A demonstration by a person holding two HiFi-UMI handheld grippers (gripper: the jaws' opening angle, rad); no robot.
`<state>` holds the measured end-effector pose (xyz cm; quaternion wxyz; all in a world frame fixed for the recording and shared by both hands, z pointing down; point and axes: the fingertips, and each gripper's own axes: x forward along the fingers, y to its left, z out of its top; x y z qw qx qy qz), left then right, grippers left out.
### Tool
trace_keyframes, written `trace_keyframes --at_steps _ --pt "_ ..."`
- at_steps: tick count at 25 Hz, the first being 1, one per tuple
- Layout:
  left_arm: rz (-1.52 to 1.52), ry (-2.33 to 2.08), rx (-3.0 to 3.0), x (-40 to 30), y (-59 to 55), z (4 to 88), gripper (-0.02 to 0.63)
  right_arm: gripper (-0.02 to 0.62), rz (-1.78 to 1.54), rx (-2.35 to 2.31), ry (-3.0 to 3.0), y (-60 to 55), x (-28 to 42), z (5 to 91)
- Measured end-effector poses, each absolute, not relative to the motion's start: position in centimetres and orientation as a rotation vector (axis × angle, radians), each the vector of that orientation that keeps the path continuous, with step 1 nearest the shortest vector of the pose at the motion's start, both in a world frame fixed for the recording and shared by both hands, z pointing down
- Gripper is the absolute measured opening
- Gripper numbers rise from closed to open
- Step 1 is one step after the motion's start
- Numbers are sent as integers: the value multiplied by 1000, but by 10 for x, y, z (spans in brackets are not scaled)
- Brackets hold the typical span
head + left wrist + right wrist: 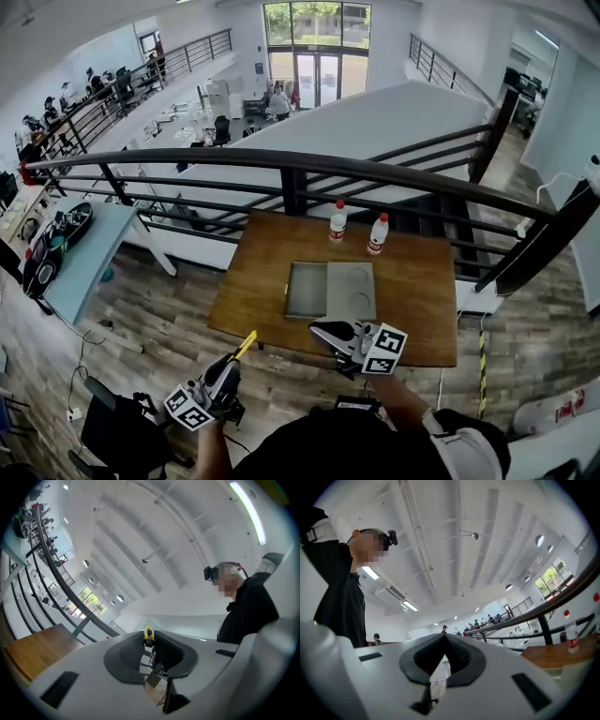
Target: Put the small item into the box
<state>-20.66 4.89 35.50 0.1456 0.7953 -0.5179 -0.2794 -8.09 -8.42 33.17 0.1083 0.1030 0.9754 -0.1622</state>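
Observation:
A small yellow item (247, 344) sticks out of my left gripper (234, 361), which is shut on it low at the left, off the table and short of its front edge. In the left gripper view the yellow item (148, 636) is pinched at the jaw tips of the left gripper (150, 641). The open grey box (306, 289) lies flat in the middle of the wooden table (422, 291), its lid spread to the right. My right gripper (328, 331) hangs over the table's front edge just below the box, and in its own view the right gripper (444, 638) is shut on nothing.
Two clear bottles with red caps (337, 221) (378, 233) stand at the table's far edge behind the box. A dark railing (300, 169) runs behind the table. One bottle (571, 632) shows in the right gripper view. A blue-topped table (89, 253) stands at the left.

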Motion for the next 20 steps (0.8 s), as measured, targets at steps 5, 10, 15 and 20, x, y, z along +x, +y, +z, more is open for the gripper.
trace_keyframes --at_steps 5,10,15,20 --pt "-760 -1412 2348 -212 4 353 75 9 -482 187 2873 -113 -67 340" --pt "-701 -1333 2415 -216 -31 350 75 11 -514 67 2885 -135 -59 356" --pt "-615 -1286 2479 -241 -63 346 75 9 -486 -11 2903 -150 -75 354" --pt "-557 -1220 2531 -286 -102 343 75 9 -464 -133 2906 -183 -109 349"
